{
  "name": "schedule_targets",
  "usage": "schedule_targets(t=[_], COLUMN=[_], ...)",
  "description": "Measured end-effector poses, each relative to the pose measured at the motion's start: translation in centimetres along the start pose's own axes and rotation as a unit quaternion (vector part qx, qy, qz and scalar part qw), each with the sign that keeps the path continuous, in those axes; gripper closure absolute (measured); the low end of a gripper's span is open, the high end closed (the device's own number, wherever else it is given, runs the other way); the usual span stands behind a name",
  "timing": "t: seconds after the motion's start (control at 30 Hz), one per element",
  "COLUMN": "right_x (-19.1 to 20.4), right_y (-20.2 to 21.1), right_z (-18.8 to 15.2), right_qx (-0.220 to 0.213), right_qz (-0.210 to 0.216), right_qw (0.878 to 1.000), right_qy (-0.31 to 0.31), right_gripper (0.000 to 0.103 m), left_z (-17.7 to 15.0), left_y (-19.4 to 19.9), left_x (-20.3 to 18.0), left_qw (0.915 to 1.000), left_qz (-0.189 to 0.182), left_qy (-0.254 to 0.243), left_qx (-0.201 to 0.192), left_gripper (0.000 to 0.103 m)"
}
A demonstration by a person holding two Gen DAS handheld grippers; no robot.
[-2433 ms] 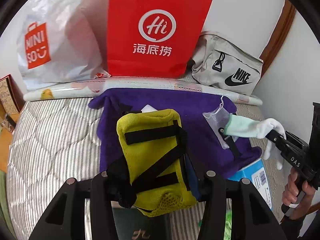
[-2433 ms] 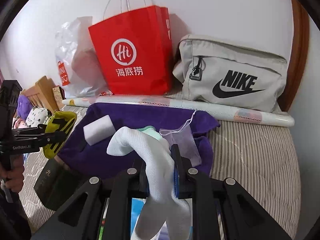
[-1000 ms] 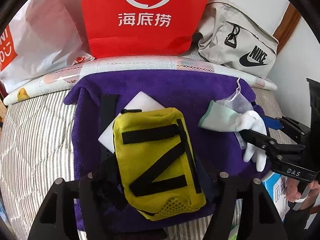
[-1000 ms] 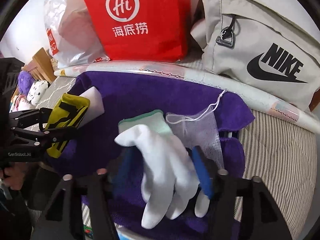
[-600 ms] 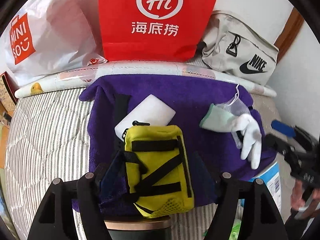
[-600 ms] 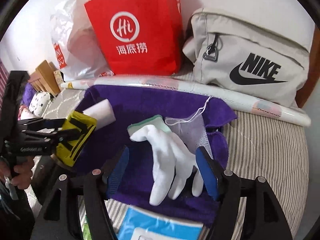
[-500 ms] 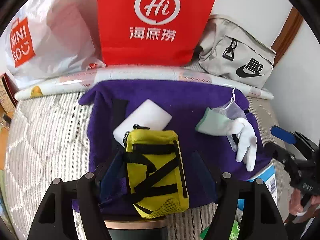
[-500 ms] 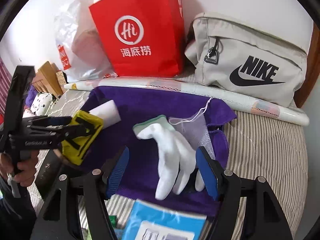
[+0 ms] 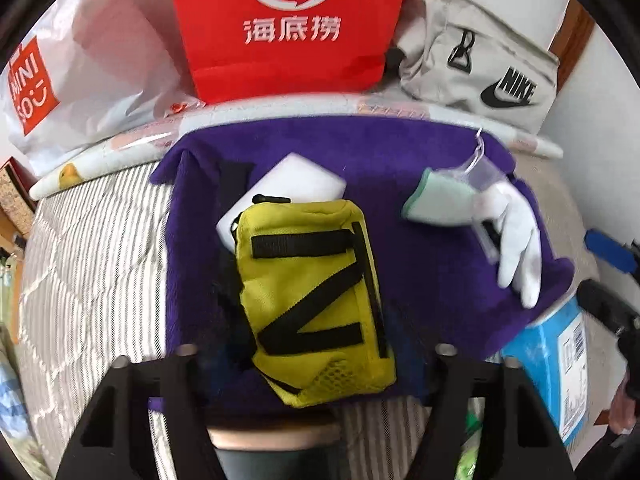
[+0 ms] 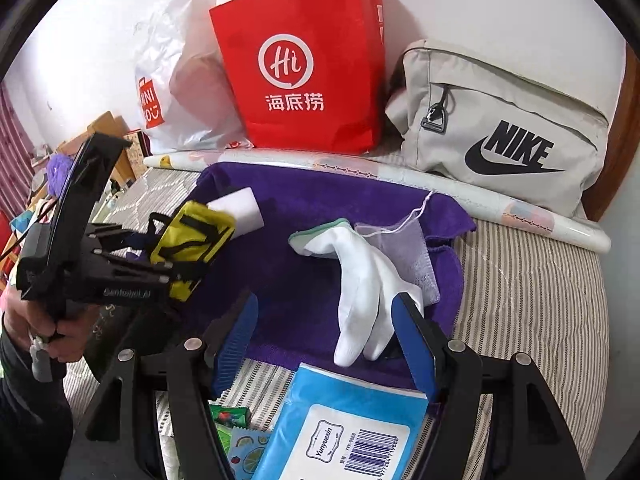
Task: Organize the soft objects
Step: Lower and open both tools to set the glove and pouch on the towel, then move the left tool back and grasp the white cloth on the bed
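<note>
A yellow pouch with black straps [image 9: 316,300] lies on the purple towel [image 9: 400,168], partly over a white sponge block [image 9: 296,184]. My left gripper [image 9: 312,356] stands open around the pouch's near end; it also shows in the right wrist view [image 10: 176,256]. A white glove with a green cuff [image 10: 360,272] lies on the towel [image 10: 320,200] over a sheer mesh pouch [image 10: 400,244]. My right gripper [image 10: 324,332] is open and empty, its blue pads on either side of the glove's fingertips. The glove also shows in the left wrist view [image 9: 508,240].
A red paper bag [image 10: 304,68], a white Miniso plastic bag [image 10: 176,88] and a grey Nike bag [image 10: 500,132] stand against the wall behind a rolled sheet [image 10: 440,184]. A blue packet [image 10: 344,424] lies at the towel's near edge on the striped mattress [image 10: 532,300].
My right gripper opened, let the glove fall on the towel and drew back. My left gripper opened around the yellow pouch, which now rests on the towel.
</note>
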State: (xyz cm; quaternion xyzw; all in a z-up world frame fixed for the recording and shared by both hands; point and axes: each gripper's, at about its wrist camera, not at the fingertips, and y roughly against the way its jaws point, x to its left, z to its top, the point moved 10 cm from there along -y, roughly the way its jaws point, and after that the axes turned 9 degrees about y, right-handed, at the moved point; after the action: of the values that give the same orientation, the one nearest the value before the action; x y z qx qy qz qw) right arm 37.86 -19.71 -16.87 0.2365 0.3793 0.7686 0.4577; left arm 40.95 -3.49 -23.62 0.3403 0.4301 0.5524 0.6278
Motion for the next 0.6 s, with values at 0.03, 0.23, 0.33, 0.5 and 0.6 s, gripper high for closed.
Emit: schedule_targets(t=[0.03,0.23,0.33,0.5,0.6], right_x=[-0.1,-0.8,-0.8,-0.7,-0.1], right_y=[-0.1,-0.9,-1.0,-0.6,0.1], right_z=[-0.1,-0.2,-0.3,-0.6,-0.9], right_qx=[0.001,0.004,0.005,0.003,-0.001], right_qz=[-0.002,0.000,0.002,0.006,0.010], right_qw=[1.000,1.000,1.000,1.000,1.000], right_qy=[0.001,-0.005,-0.008,-0.012,-0.012], right_gripper=[0.034,0.034,0.034,0.034,0.034], left_z=[0.1,1.2,0.7,0.4,0.3], left_y=[0.1,-1.1,-1.6,0.0,1.2], left_x=[-0.1,-1.3,-1.1,-0.6,0.1], left_qw=[1.0000,0.9999,0.9998,0.9998,1.0000], left_qz=[-0.004,-0.013,-0.007,-0.019,-0.007], left_qy=[0.001,-0.007,-0.006,0.001,0.001], left_qx=[-0.003,0.003,0.014,0.006,-0.004], left_gripper=[0.044,0.040,0.040,0.035,0.035])
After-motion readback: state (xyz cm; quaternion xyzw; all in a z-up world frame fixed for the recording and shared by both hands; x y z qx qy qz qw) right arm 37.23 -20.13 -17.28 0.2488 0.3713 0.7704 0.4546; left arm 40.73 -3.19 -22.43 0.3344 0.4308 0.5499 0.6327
